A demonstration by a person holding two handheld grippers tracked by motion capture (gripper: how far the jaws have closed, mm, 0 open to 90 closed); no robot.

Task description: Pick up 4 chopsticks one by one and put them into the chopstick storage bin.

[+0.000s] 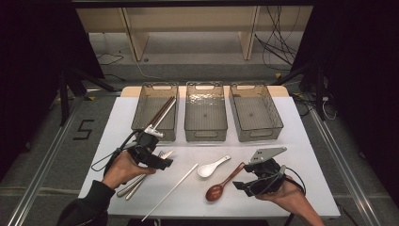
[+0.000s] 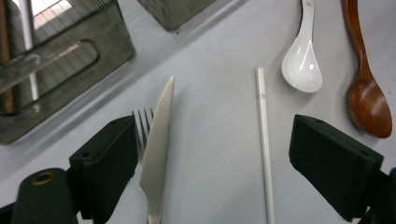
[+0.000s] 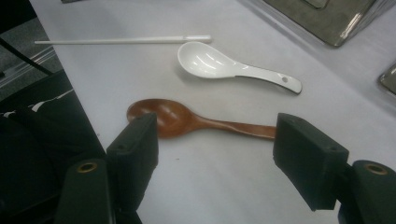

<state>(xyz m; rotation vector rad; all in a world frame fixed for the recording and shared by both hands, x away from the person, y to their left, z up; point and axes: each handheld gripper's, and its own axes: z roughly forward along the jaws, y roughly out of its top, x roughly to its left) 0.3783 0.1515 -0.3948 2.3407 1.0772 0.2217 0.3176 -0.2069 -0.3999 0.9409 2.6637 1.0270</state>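
Overhead and gripper-mounted views of a cutlery-sorting table. The white table carries three grey bins side by side along its far edge. The left bin holds chopsticks that lean against its near wall; the middle bin and the right bin hold no cutlery that can be made out.

The left gripper hovers low over the near-left part of the table, just in front of the left bin. In the left gripper view its jaws stand wide apart with nothing between the pads. Below them lie a table knife with a serrated edge and a fork, the two touching side by side near the left jaw, and a single white chopstick nearer the right jaw.

The right gripper hangs over the near-right part of the table. Its jaws are likewise spread wide and empty; the wooden spoon lies flat on the table between and beyond them. A white ceramic soup spoon lies just beyond the wooden spoon, close to it but apart.
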